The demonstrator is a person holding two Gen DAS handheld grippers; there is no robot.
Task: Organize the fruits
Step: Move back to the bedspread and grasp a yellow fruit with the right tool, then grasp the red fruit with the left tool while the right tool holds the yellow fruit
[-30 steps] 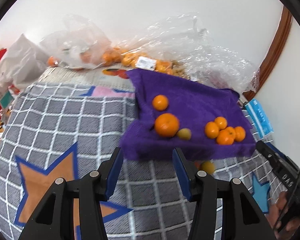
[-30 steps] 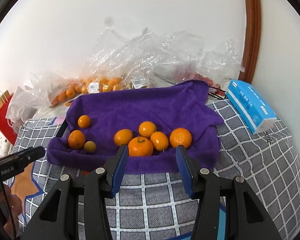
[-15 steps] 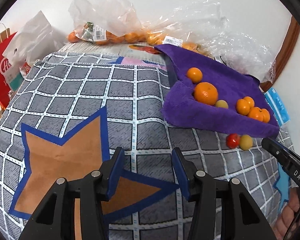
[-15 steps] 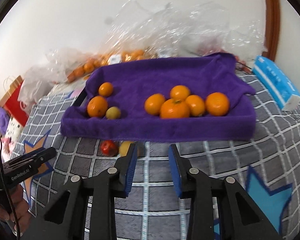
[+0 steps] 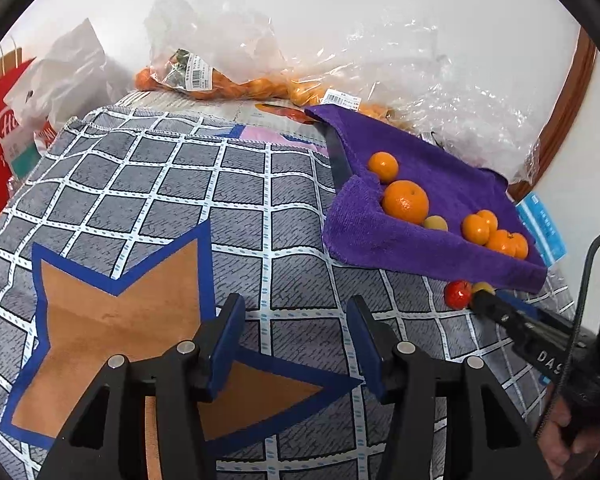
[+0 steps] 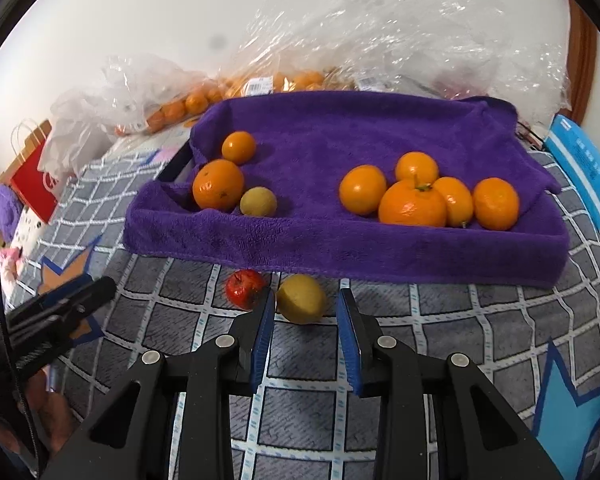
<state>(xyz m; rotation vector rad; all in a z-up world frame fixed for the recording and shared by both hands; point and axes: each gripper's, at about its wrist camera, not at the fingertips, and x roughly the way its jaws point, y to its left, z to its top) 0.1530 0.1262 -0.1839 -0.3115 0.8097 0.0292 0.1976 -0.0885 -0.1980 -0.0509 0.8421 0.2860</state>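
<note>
Oranges on towel: seven round oranges [image 6: 412, 203] lie on the purple fleece towel [image 6: 340, 240], two at its left end and five bunched at its right.
Other fruit on towel: one small yellow-green round fruit [image 6: 258, 201], touching the larger left orange.
Fruit off the towel: two, a small red fruit [image 6: 244, 288] and a yellow round fruit [image 6: 300, 302], side by side on the grey checked cloth [image 6: 440, 320] just in front of the towel's near edge.
Bags: crumpled clear plastic bags [image 5: 220, 40] holding more oranges lie behind the towel; their number is unclear.
Right gripper [image 6: 306, 294]: tilted down at the cloth. Its blue-padded fingers have just been closing and stand narrowly apart, the yellow fruit at their tips and not visibly pinched.
Left gripper [image 5: 296, 316]: tilted down over the orange star pattern, well apart from the fruit. Its fingers have just been opening a little; nothing is between them.
Hands: one hand [image 5: 568, 432] grips the right gripper's handle.
Writing: "DAS" on the right gripper's side. Barcode stickers [image 5: 198, 74] on the bags. White lettering on a red paper bag [image 5: 0, 132] and print on a blue pack [image 6: 584, 168], both unreadable.
</note>
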